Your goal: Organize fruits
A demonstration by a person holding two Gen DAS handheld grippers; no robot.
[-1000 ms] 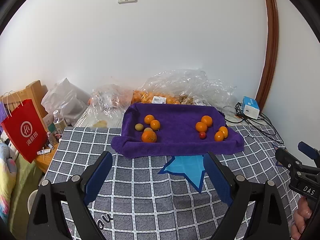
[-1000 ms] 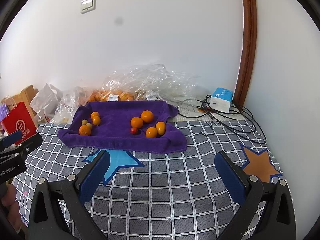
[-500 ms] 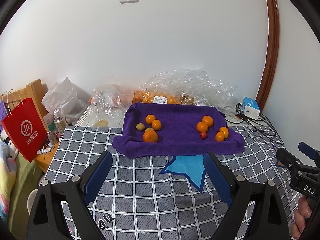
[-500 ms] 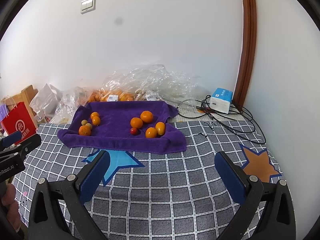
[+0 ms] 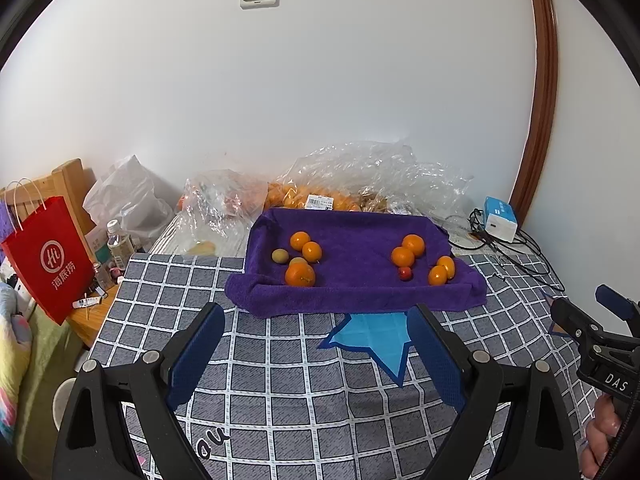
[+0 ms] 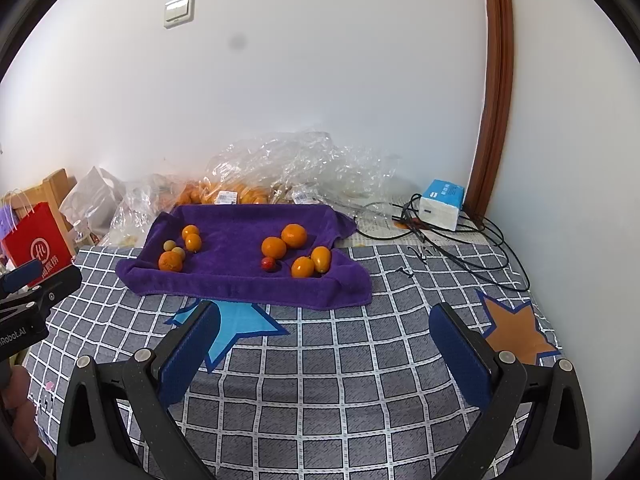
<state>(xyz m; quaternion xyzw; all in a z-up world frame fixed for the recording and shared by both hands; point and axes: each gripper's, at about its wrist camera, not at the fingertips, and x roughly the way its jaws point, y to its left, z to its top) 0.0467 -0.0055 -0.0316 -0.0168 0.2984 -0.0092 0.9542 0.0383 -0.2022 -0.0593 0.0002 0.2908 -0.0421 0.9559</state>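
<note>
**Barely any drift since a second ago**

Both tongs hang wide open, holding nothing: left gripper [image 5: 314, 334], right gripper [image 6: 324, 334]. On the purple towel [image 5: 356, 280] lie two fruit clusters: oranges [image 5: 300, 274] left, oranges and a red fruit [image 5: 405, 273] right.

Purple towel [image 5: 360, 280] (grey-checked cloth [image 5: 280, 380])

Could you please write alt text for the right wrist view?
Ten small fruits lie in two clusters on a purple towel spread over a checked cloth. The open right gripper hovers in front, holding nothing; the left gripper shows at the left edge.
</note>
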